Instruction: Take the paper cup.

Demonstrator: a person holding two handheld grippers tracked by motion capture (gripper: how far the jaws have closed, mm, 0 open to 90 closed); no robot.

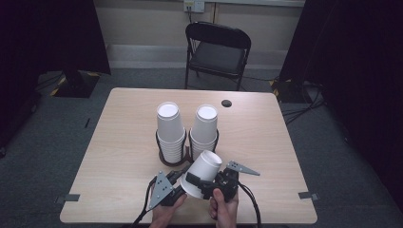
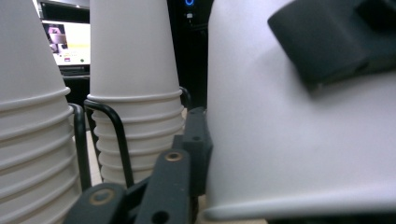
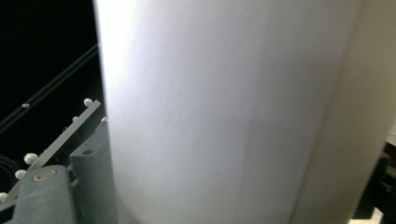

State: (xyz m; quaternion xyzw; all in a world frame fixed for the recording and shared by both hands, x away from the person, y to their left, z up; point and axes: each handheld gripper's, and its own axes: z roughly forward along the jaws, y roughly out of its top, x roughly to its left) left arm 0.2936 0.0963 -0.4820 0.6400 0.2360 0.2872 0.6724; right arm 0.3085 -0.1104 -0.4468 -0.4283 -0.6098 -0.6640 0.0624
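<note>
Both grippers, left [image 1: 177, 184] and right [image 1: 202, 183], clamp one tilted paper cup [image 1: 203, 172] at six o'clock of the racked stacks [image 1: 170, 130], apparently to separate nested cups.

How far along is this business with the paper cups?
Done: two stacks of upside-down cups, left stack and right stack, already sit in the black wire holder. In hand: one loose cup is held tilted between the left gripper and right gripper. Left: probably setting it on a stack.
</note>
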